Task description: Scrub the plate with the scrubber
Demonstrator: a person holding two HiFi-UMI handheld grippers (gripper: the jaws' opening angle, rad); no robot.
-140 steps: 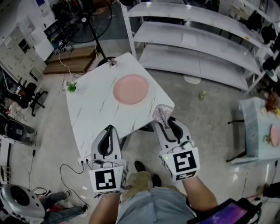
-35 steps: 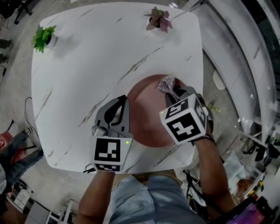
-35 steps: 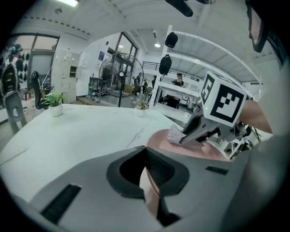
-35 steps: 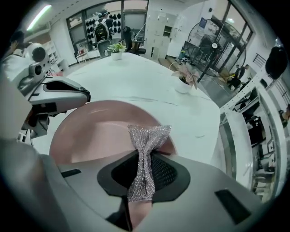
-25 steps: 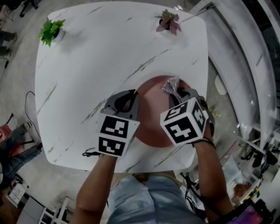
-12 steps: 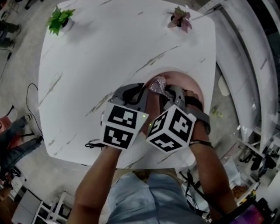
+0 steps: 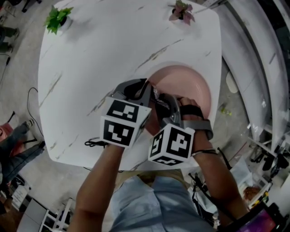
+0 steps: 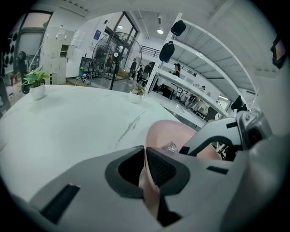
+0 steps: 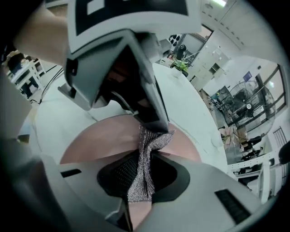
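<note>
Left gripper [image 8: 146, 158], as I read it: jaws clenched on rim of round pink plate [image 7: 190, 84]. Plate lies on white marbled square table [image 7: 99, 45], near its right edge. My right gripper [image 9: 141, 174]: jaws grasping silvery mesh scrubber [image 9: 146, 149], free end over plate, just beside left gripper's jaws. Green potted plant [image 7: 56, 18] and pink-leaved potted plant [image 7: 181, 10] at far corners.

White veined table [image 7: 90, 59] on grey floor [image 7: 18, 72] — white shelving [image 7: 247, 54] beside it, ceiling lights [image 8: 159, 31] overhead.
</note>
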